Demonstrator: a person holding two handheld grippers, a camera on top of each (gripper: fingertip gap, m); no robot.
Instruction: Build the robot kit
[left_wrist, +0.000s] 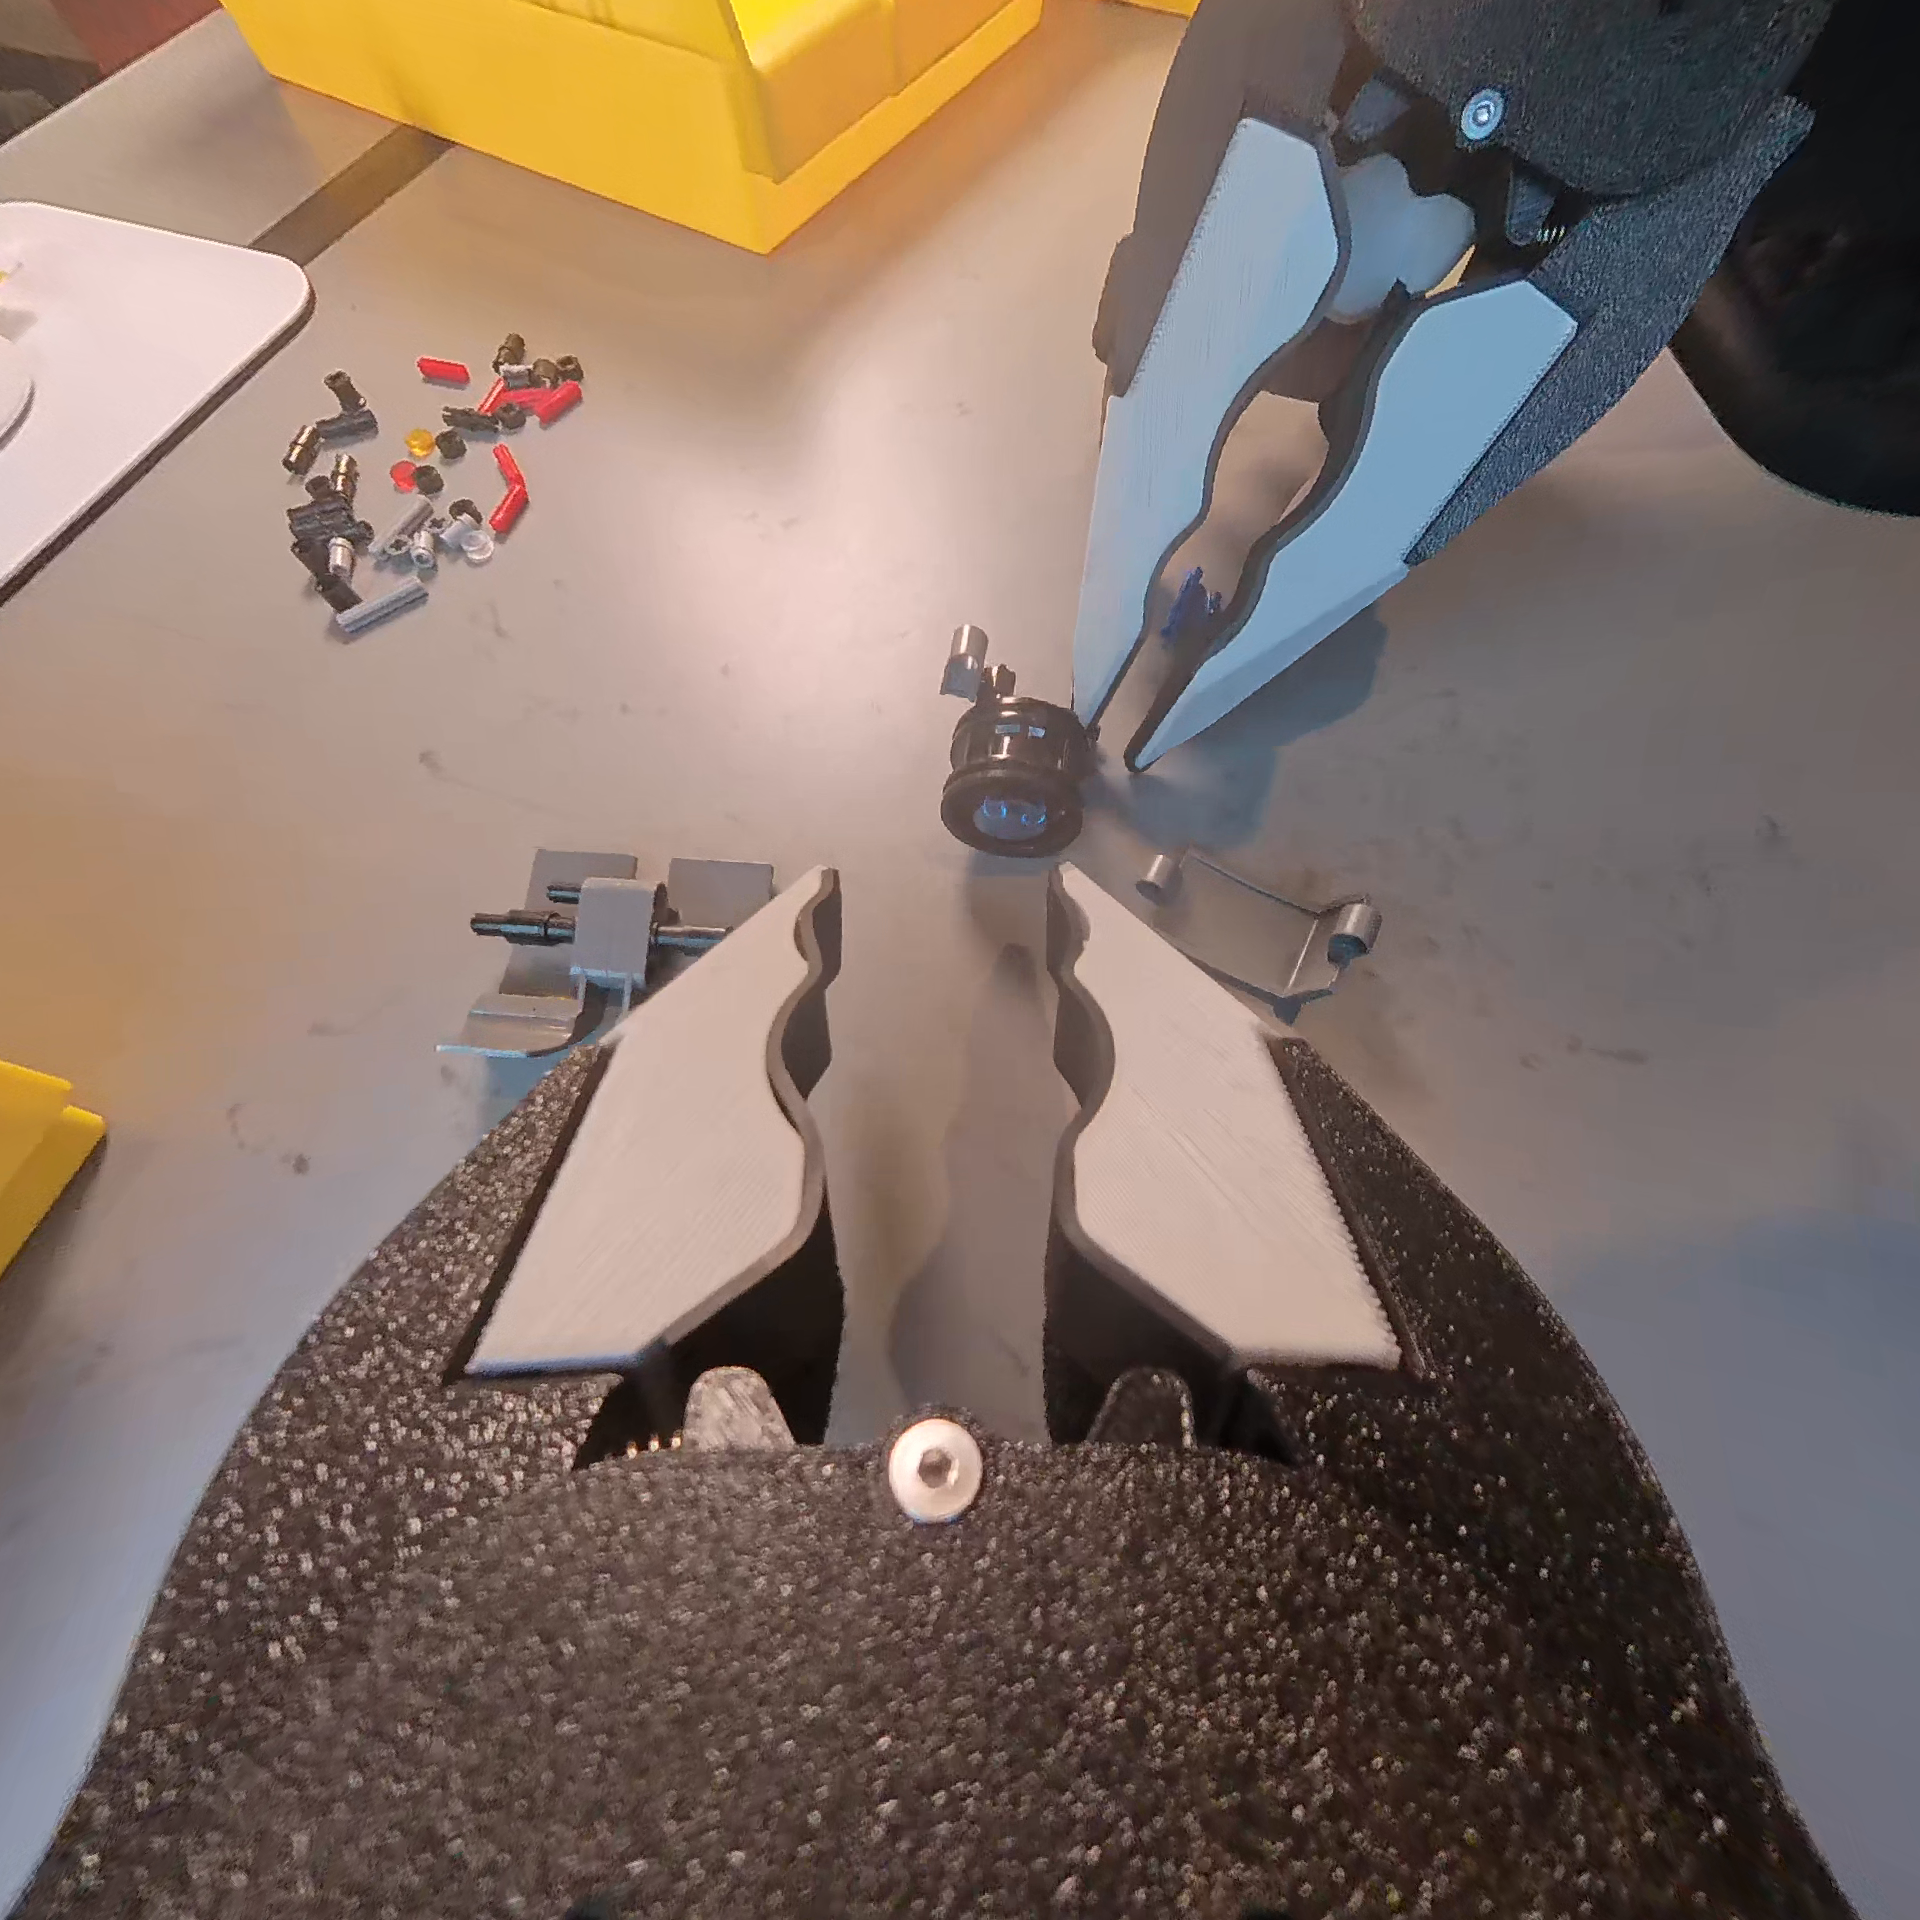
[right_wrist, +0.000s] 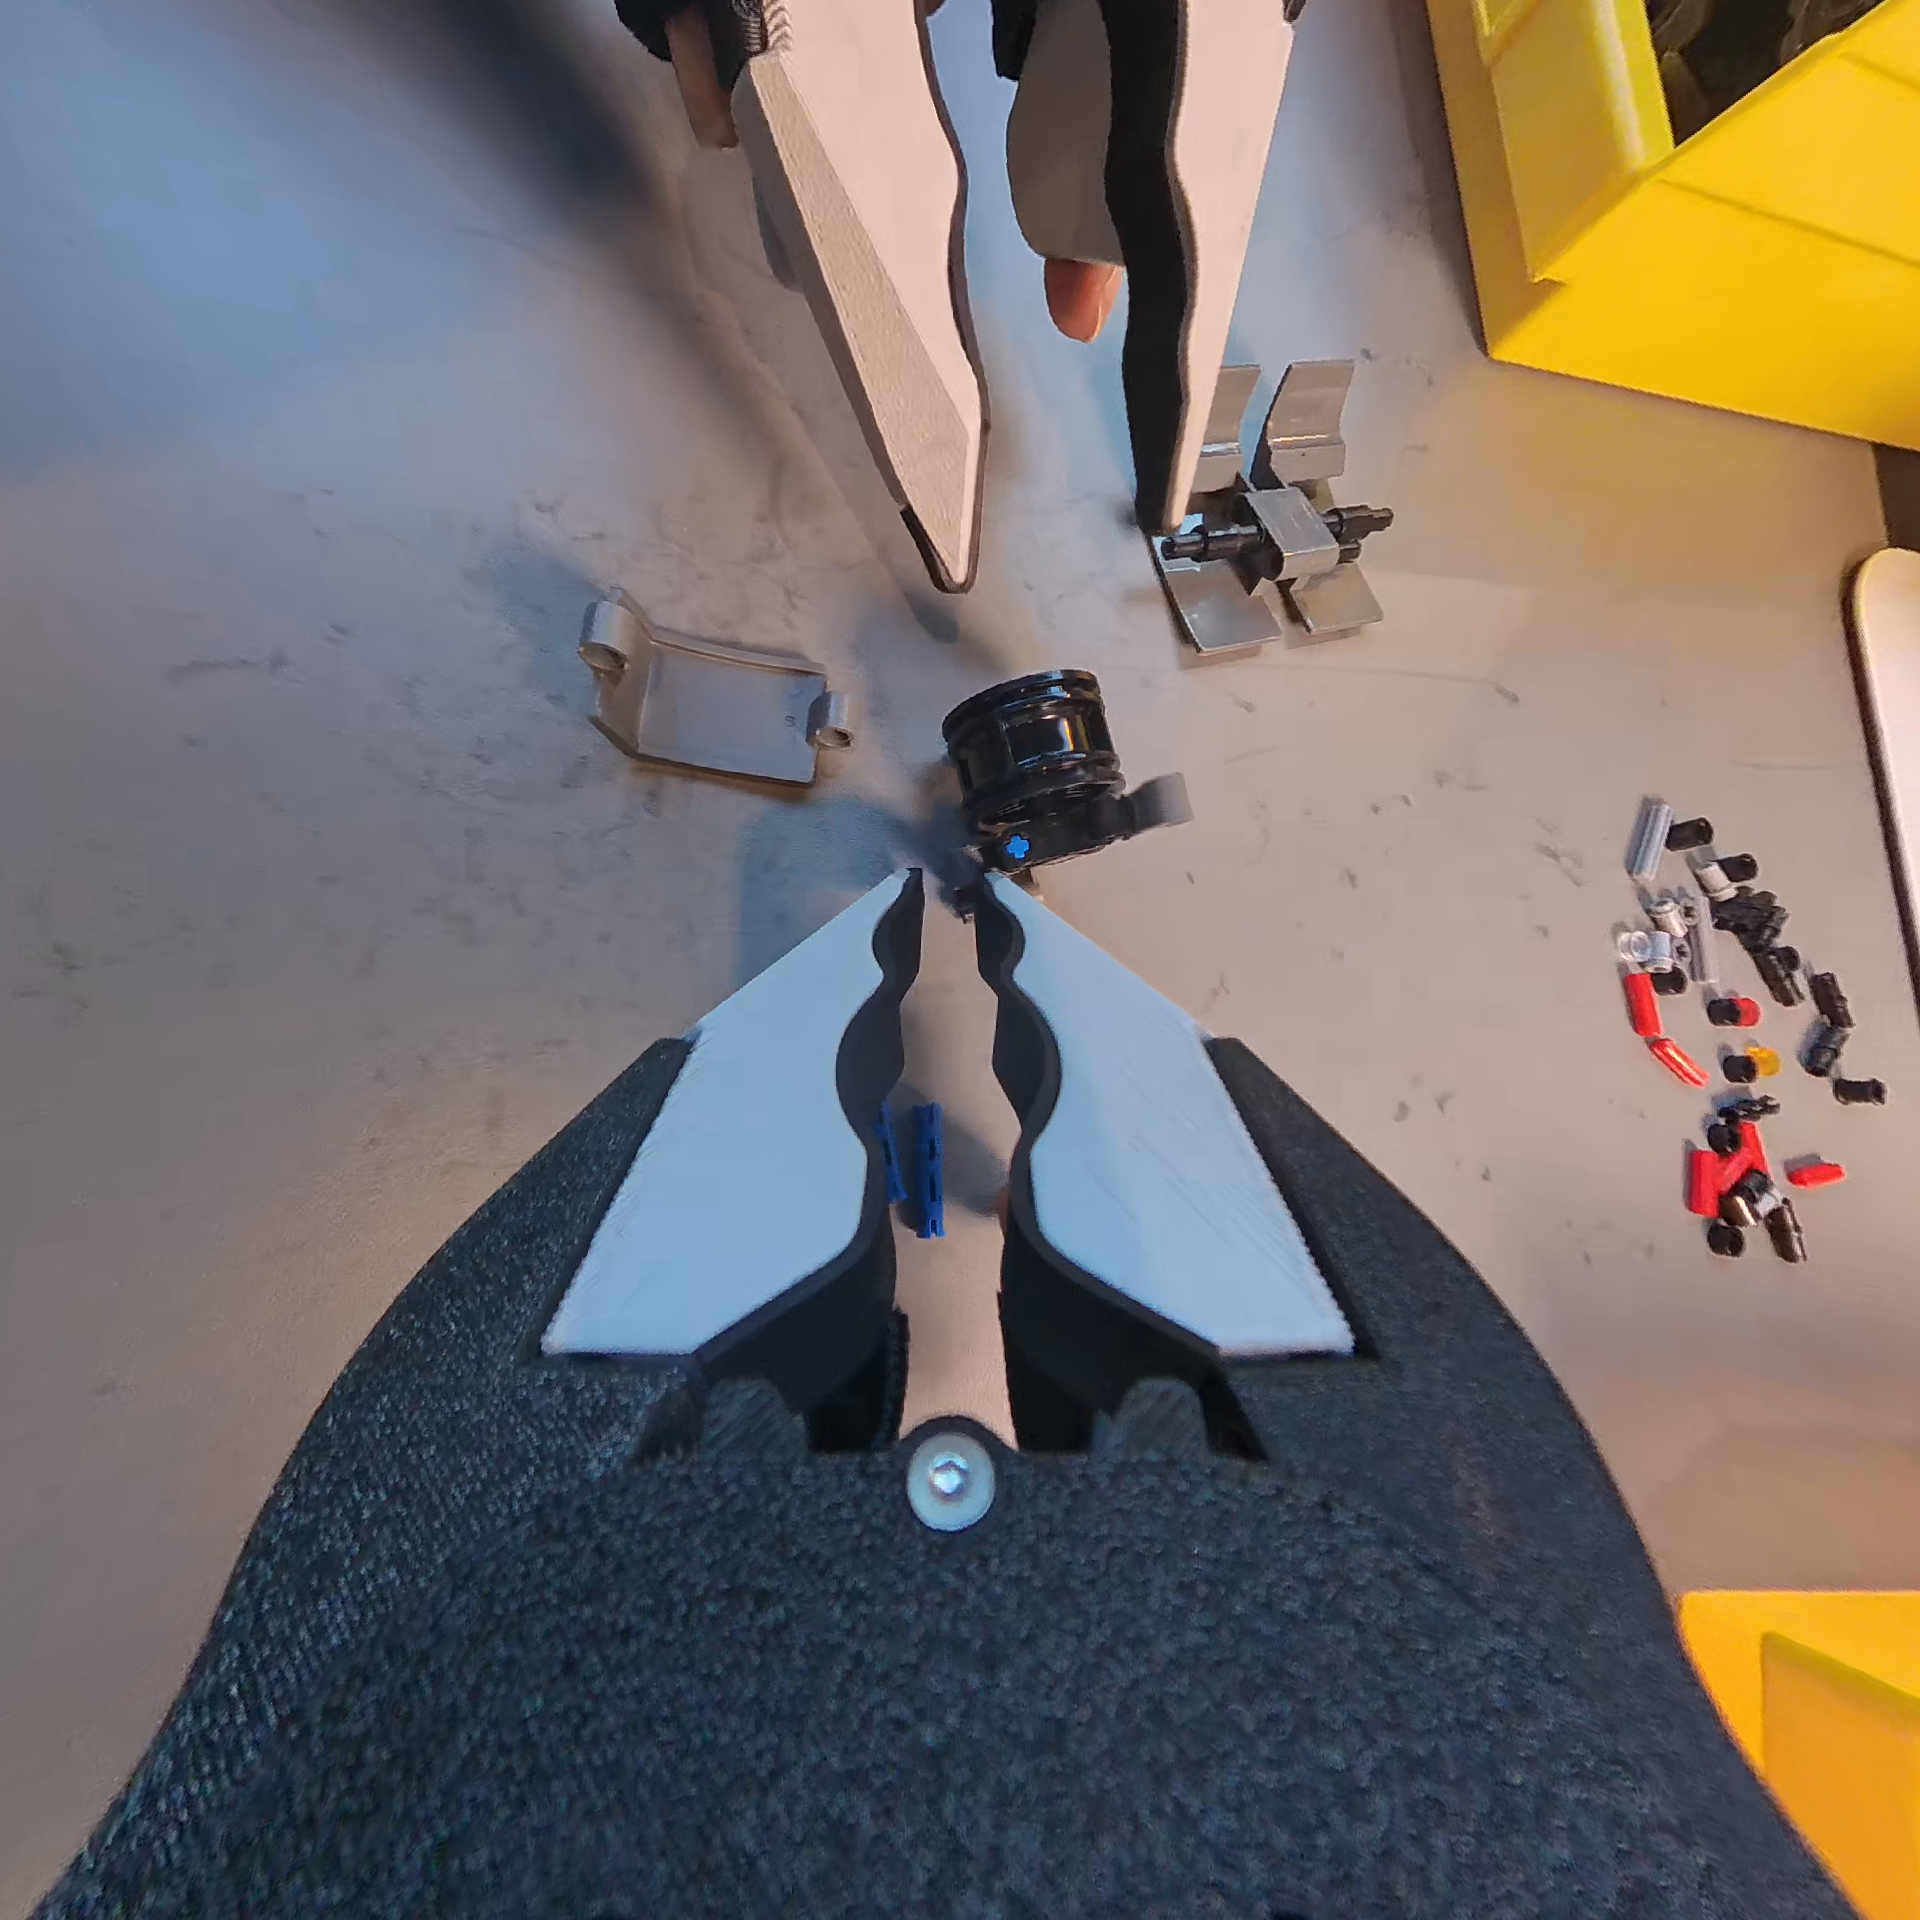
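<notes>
One black ribbed plastic wheel hub (left_wrist: 1010, 777) with a blue cross-shaped axle end and a small grey connector on its side lies tipped on the grey scuffed tabletop (left_wrist: 727, 665), and everything else sits around it. Touching or nearly touching the hub's axle side is the right gripper (right_wrist: 943, 885), its two grey fingers drawn close with only a narrow gap at the tips; whether they pinch a small black piece there cannot be told. Two short blue pins (right_wrist: 912, 1166) lie under that gripper, just behind the hub. On the opposite side of the hub hovers the left gripper (left_wrist: 943, 891), its two fingers spread wide apart and holding nothing. One flat grey panel (right_wrist: 707, 702) with two rounded lugs lies just beside the hub, and one grey hinged assembly (right_wrist: 1270, 530) with a black axle through it lies near the hub on the other side. One scattered heap of small black, red, grey and clear pins (left_wrist: 426, 483) sits well apart from the hub, with two yellow bins (right_wrist: 1704, 197) and one white board (left_wrist: 125, 384) farther out.
</notes>
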